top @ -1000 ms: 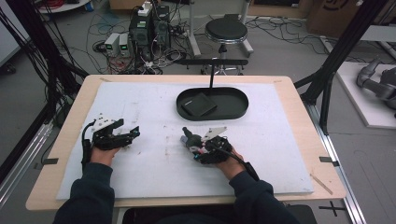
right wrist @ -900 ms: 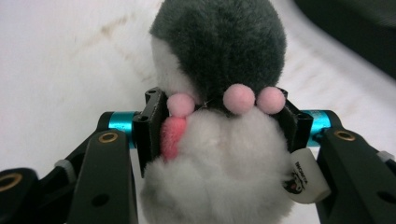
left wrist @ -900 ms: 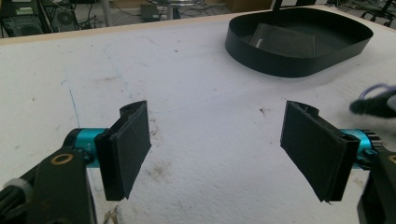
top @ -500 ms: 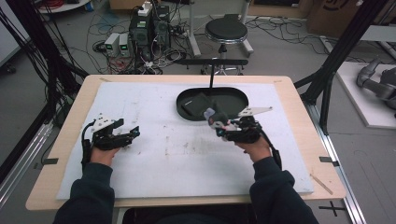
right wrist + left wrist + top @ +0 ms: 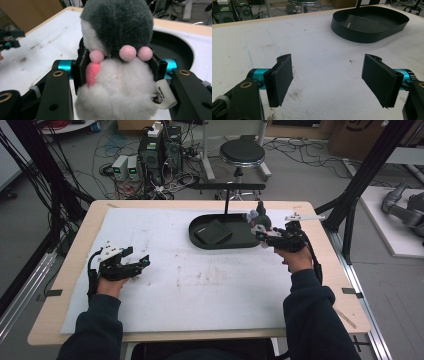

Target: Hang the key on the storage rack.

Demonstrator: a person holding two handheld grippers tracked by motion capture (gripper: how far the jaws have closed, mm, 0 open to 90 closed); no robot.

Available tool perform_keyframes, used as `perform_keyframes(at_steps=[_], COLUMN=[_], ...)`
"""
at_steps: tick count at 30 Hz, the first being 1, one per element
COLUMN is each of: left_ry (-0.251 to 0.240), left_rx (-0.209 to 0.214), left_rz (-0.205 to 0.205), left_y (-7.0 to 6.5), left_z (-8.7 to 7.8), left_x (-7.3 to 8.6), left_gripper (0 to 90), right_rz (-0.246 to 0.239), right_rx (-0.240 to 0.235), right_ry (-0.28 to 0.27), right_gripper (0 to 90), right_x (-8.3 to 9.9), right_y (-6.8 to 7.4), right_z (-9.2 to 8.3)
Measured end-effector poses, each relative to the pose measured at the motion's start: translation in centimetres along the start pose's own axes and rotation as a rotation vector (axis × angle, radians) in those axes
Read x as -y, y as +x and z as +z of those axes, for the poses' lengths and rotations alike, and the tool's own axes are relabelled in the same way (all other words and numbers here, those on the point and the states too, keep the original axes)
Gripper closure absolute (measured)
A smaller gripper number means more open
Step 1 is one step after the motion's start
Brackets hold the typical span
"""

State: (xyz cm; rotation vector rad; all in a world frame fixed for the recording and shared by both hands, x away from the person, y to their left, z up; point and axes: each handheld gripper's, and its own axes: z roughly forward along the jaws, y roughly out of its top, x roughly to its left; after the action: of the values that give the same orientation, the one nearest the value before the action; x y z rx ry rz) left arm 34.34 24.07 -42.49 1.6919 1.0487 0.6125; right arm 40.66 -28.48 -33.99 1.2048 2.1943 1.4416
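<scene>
A grey and white plush toy [image 5: 117, 55] with pink pompoms is squeezed between the jaws of my right gripper [image 5: 117, 67]. In the high view that gripper [image 5: 264, 231] holds the plush toy [image 5: 259, 220] above the right end of the black oval tray [image 5: 202, 240]. A dark flat square [image 5: 212, 232] lies inside the tray. My left gripper [image 5: 135, 263] rests on the white mat at the left, jaws wide apart with nothing between them. Its view shows bare mat between the pads [image 5: 282, 77] and the tray [image 5: 367, 37] far ahead.
A white mat [image 5: 200, 285] covers the wooden table [image 5: 320, 285]. A thin black post [image 5: 227, 200] stands behind the tray. Beyond the table's far edge are a stool [image 5: 242, 154], computers and cables on the floor. Black frame legs stand at both sides.
My right gripper has carried the plush toy from the middle of the mat up and to the right, to the tray's right end. The left gripper has stayed where it was.
</scene>
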Motion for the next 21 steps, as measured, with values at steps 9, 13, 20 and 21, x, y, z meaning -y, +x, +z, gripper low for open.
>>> perform_keyframes(at_steps=[9, 13, 20, 21], left_ry=[-0.006, -0.009, -0.011, -0.012], left_rx=[-0.002, -0.001, 0.0, 0.0], left_rz=[-0.009, -0.008, -0.014, -0.014], left_y=[0.2, 0.2, 0.3, 0.3], left_z=[0.0, 0.0, 0.0, 0.0], left_x=[0.0, 0.0, 0.0, 0.0], left_gripper=[24.8, 24.8, 25.0, 25.0], right_rz=[-0.008, 0.006, 0.118, 0.135], right_rx=[0.039, 0.035, -0.022, -0.035], right_ry=[-0.019, -0.011, -0.018, -0.027], right_gripper=[46.0, 45.9, 45.9, 45.9], right_x=[-3.2, -4.5, -5.6, -5.7], right_y=[-1.1, -1.5, -3.1, -3.4], right_z=[0.2, 0.7, 1.4, 1.4])
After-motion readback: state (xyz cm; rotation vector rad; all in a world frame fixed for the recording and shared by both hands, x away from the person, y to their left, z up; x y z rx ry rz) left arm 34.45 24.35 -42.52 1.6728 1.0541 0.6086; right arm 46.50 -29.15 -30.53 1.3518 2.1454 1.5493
